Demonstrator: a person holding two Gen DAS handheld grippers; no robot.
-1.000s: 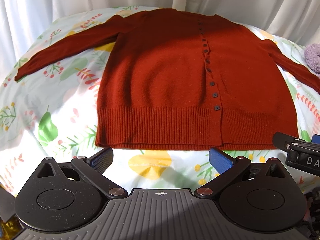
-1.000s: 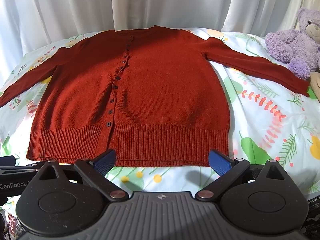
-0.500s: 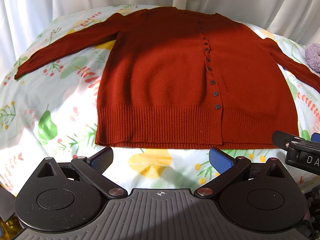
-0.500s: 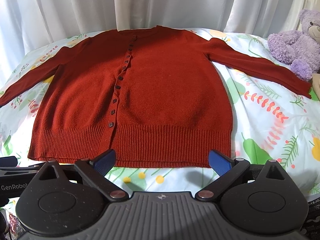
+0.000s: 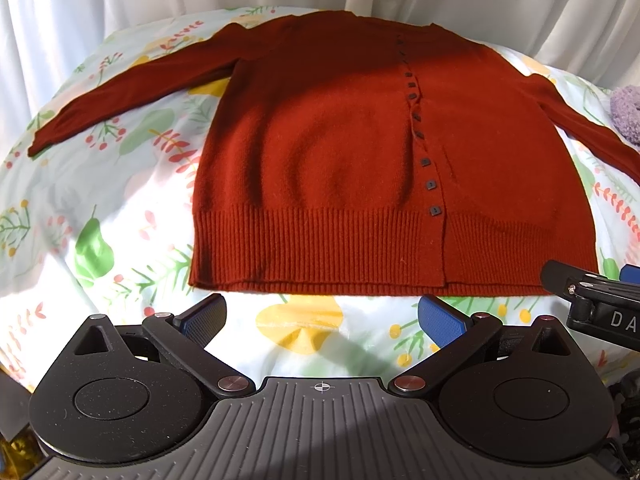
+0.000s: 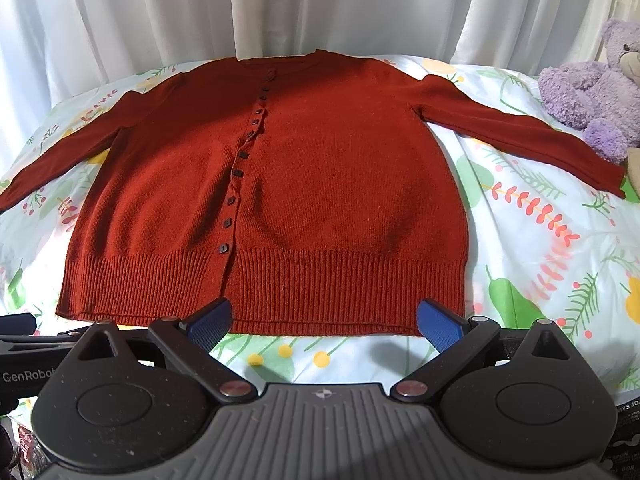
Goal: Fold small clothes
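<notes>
Change: both grippers have crept forward a touch over the last second; the cardigan's hem sits slightly nearer the fingertips in each wrist view; nothing on the bed has shifted
Cardigan: rust-red cardigan (image 5: pixel 320 152) lies flat and buttoned on the floral bedsheet (image 5: pixel 100 200), front up, both sleeves spread out to the sides; ribbed hem (image 6: pixel 280 292) faces the grippers, neckline toward the white curtain (image 6: pixel 320 4)
Left gripper: left gripper (image 5: pixel 320 316) hangs just short of the hem, blue pads spread wide, nothing between them
Right gripper: right gripper (image 6: pixel 324 320) is also spread wide and empty; its pads appear to overlap the hem edge in its own view, though contact cannot be confirmed
Key relation: garment lies straight ahead of both grippers, long axis running away from them, hem to collar; button placket (image 5: pixel 420 136) sits right of centre for the left gripper and left of centre for the right, so each hand fronts its own half
Nearer hand: left sleeve (image 5: pixel 132 88) belongs to the left gripper; right sleeve (image 6: pixel 520 136) to the right, its cuff ending close beside the purple teddy bear (image 6: pixel 592 80)
Step, as judged: folding not yet started; likely a sleeve or side fold comes first
</notes>
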